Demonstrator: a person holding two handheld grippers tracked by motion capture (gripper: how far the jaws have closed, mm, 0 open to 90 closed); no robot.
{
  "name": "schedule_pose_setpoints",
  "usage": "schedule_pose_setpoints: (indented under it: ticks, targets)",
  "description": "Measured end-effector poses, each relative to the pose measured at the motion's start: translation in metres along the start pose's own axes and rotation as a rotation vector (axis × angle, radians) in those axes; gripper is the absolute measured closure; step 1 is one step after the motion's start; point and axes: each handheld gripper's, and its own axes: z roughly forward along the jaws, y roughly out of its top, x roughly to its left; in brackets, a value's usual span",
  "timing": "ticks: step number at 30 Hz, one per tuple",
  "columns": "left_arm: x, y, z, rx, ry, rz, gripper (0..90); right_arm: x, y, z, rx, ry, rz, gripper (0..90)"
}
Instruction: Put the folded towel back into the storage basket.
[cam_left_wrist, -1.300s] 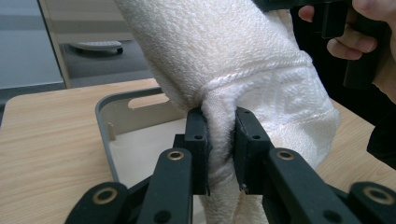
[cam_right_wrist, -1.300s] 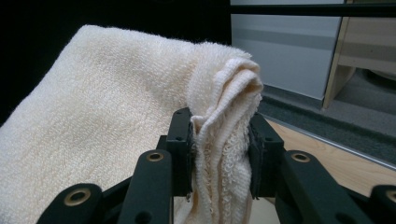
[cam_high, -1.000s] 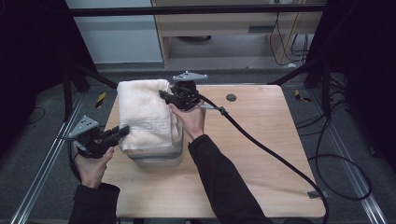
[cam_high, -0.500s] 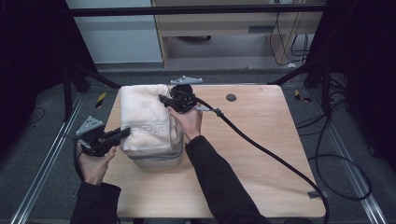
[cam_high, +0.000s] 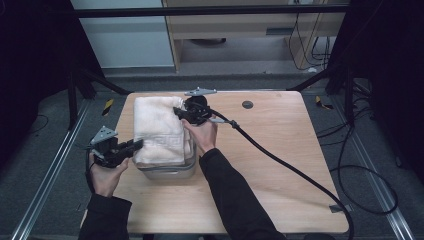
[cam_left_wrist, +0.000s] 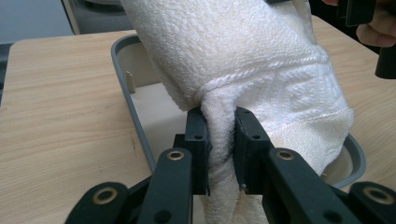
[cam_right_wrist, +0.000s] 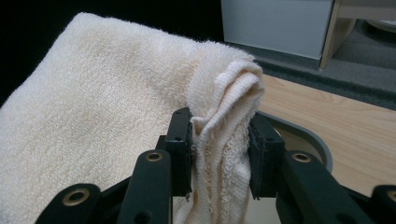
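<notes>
A folded white towel (cam_high: 159, 129) hangs over a grey plastic bin (cam_high: 167, 172) on the wooden table, held between both hands. My left gripper (cam_high: 136, 145) is shut on a bunched corner at the towel's near-left side; in the left gripper view the towel (cam_left_wrist: 261, 70) is pinched between the pads (cam_left_wrist: 198, 135), with the bin's rim (cam_left_wrist: 135, 121) just below. My right gripper (cam_high: 179, 113) is shut on the far-right corner; the right gripper view has the towel's (cam_right_wrist: 102, 107) folded edge squeezed between the pads (cam_right_wrist: 182, 140), over the bin's rim (cam_right_wrist: 317, 149).
The wooden table (cam_high: 280, 150) has bare surface right of the bin. A thick black cable (cam_high: 280, 160) trails from my right gripper across the table to its front right corner. A round grommet (cam_high: 247, 104) lies near the far edge. Metal rails run along both sides.
Both grippers have sunk with the towel, which now sits lower over the bin. Both grips are unchanged.
</notes>
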Motion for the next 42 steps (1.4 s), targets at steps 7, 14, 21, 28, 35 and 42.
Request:
schedule_pose_setpoints:
  ticks: [7, 14, 21, 28, 35, 42]
  targets:
    - [0.0, -0.005, 0.011, 0.029, 0.008, 0.003, 77.0, -0.005, -0.01, 0.004, 0.021, -0.014, 0.006, 66.4]
    - [-0.001, -0.009, 0.019, 0.055, 0.018, 0.008, 77.0, -0.009, -0.018, 0.008, 0.036, -0.026, 0.009, 66.2]
    - [-0.001, -0.013, 0.026, 0.073, 0.028, 0.011, 77.0, -0.011, -0.025, 0.012, 0.049, -0.041, 0.002, 66.1]
    - [-0.001, -0.017, 0.036, 0.099, 0.042, 0.013, 77.0, -0.015, -0.034, 0.017, 0.065, -0.054, 0.011, 65.7]
    - [0.0, -0.022, 0.046, 0.135, 0.064, 0.021, 76.9, -0.017, -0.043, 0.023, 0.082, -0.072, -0.001, 65.2]
    - [0.001, -0.025, 0.052, 0.156, 0.076, 0.02, 76.8, -0.017, -0.049, 0.028, 0.087, -0.09, -0.019, 64.7]
